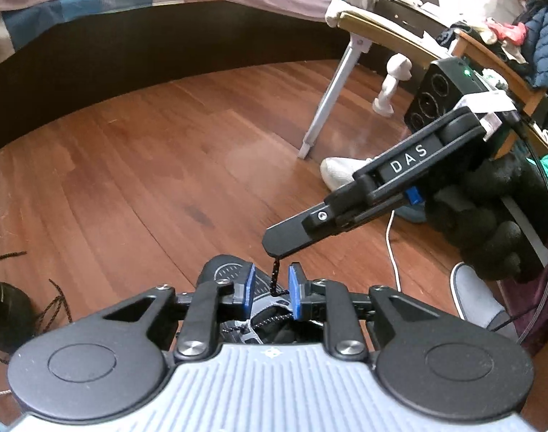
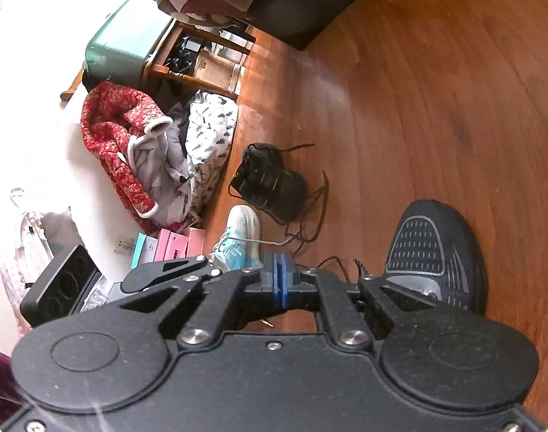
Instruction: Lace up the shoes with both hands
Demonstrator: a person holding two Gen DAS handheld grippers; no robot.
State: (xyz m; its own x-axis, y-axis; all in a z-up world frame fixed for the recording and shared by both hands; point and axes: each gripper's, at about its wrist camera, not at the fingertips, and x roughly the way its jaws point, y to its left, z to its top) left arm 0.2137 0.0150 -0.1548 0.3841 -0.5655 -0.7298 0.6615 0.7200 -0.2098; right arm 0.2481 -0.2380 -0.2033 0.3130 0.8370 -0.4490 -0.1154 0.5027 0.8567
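Wooden floor (image 1: 129, 151), two black shoes, near shoe (image 2: 436, 252) half hidden lower centre, left gripper (image 1: 272, 288) spread around lace (image 1: 275, 277), right gripper (image 1: 277, 248) pinching lace tip

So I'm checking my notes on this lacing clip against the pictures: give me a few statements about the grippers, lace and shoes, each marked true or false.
1. The right gripper pinches the tip of the black lace. True.
2. The left gripper is clamped tight on the lace. False: its blue pads stand apart either side of it.
3. A second black shoe lies on the floor, laces loose. True.
4. The floor is carpeted. False: it is wood.
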